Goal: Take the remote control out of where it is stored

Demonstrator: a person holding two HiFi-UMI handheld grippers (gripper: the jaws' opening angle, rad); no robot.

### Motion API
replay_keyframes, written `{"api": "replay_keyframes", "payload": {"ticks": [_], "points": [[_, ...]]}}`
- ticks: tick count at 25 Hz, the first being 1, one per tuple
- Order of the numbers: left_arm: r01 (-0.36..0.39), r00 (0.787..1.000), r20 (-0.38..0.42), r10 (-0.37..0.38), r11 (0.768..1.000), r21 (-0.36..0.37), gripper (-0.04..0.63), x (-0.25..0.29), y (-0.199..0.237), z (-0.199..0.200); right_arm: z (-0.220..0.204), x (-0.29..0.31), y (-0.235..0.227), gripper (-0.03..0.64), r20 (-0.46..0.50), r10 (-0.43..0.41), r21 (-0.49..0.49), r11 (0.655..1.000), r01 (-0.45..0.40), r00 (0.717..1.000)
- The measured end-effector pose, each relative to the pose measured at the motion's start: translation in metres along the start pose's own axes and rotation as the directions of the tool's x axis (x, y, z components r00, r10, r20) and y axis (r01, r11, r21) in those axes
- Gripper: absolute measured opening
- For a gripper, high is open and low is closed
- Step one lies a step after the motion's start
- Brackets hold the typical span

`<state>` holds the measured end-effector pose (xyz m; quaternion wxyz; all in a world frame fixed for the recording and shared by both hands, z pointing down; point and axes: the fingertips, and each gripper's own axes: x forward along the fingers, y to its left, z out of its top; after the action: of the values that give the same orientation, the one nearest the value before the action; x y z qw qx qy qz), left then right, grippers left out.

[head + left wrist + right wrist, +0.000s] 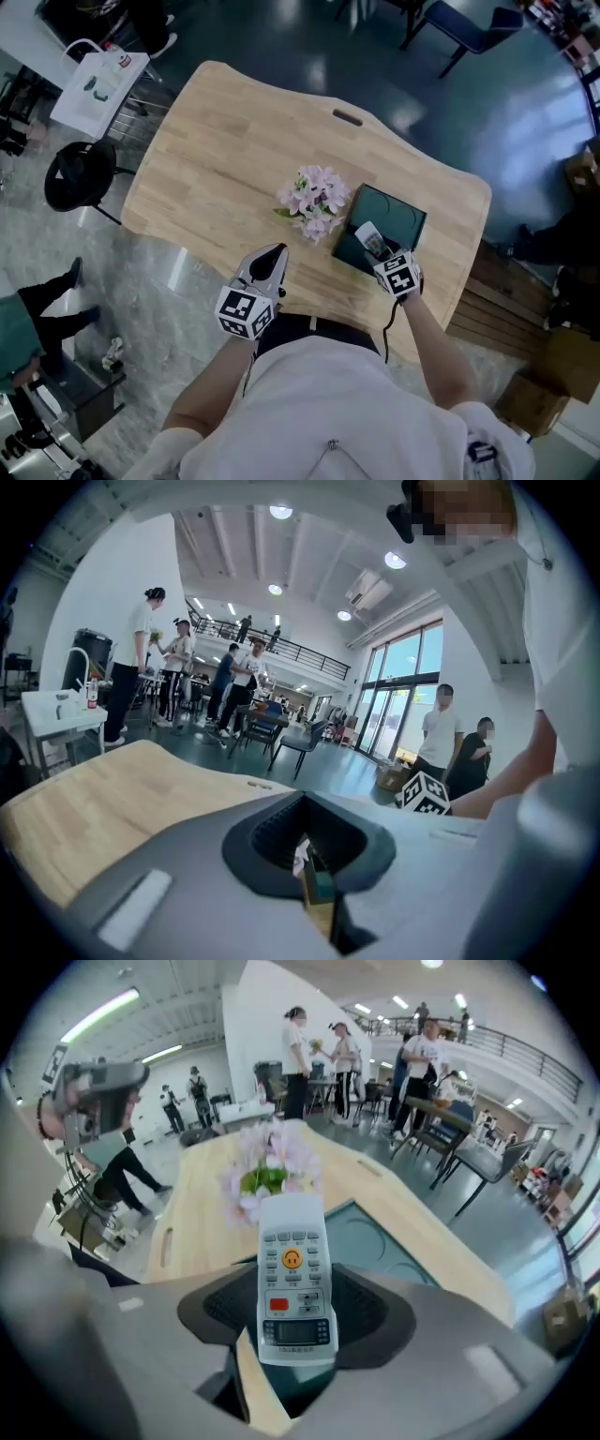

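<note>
The white remote control (369,236) with an orange button (292,1259) is clamped between the jaws of my right gripper (381,253), shut on its lower half (295,1321). It is over the near left part of a dark green square tray (401,217) on the wooden table (216,150); whether it still touches the tray I cannot tell. In the right gripper view the remote (294,1241) points away from me, with the tray (375,1237) beneath it. My left gripper (274,257) is over the table's near edge, left of the tray, jaws together and holding nothing (309,850).
A bunch of pale pink flowers (314,202) lies just left of the tray (267,1171). The table has a slot handle (347,117) at its far edge. A black stool (80,176) and a white bag (98,89) stand to the left. Several people (141,658) are in the hall.
</note>
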<state>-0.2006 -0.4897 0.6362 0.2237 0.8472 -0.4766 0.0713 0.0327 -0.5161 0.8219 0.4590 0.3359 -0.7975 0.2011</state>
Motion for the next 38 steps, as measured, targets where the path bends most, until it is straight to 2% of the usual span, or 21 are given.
{"api": "replay_keyframes", "payload": {"ticks": [3,6,9,13,18,20,22,26,38], "points": [[0.041,0.999,0.029,-0.043,0.998,0.053,0.0,0.01,-0.012,0.029,0.046,-0.056,-0.007,0.271,0.149,-0.061,0.053,0.997,0.053,0.987],[0.08,0.995,0.053,-0.086,0.991,0.107,0.0,0.017,-0.03,0.059,0.091,-0.119,-0.01,0.268,0.311,-0.103,0.12,0.99,0.069,0.945],[0.121,0.986,0.095,-0.139,0.977,0.174,0.0,0.03,-0.048,0.096,0.133,-0.176,-0.02,0.267,0.469,-0.155,0.188,0.979,0.073,0.869],[0.16,0.966,0.161,-0.203,0.956,0.246,0.0,0.038,-0.075,0.142,0.166,-0.239,-0.027,0.265,0.616,-0.21,0.267,0.962,0.049,0.759],[0.19,0.937,0.228,-0.264,0.934,0.302,0.0,0.035,-0.101,0.185,0.19,-0.301,-0.029,0.265,0.742,-0.261,0.324,0.946,0.01,0.618],[0.196,0.929,0.246,-0.278,0.929,0.314,0.0,0.032,-0.107,0.197,0.196,-0.319,-0.028,0.265,0.773,-0.275,0.329,0.944,0.009,0.571],[0.198,0.923,0.258,-0.287,0.926,0.32,0.0,0.03,-0.11,0.203,0.2,-0.33,-0.027,0.265,0.792,-0.289,0.333,0.943,0.016,0.538],[0.195,0.92,0.269,-0.285,0.928,0.316,0.0,0.026,-0.111,0.207,0.201,-0.336,-0.026,0.264,0.799,-0.307,0.346,0.938,0.022,0.518],[0.181,0.922,0.277,-0.269,0.934,0.307,0.0,0.021,-0.1,0.205,0.205,-0.33,-0.024,0.264,0.797,-0.315,0.344,0.938,0.042,0.515]]}}
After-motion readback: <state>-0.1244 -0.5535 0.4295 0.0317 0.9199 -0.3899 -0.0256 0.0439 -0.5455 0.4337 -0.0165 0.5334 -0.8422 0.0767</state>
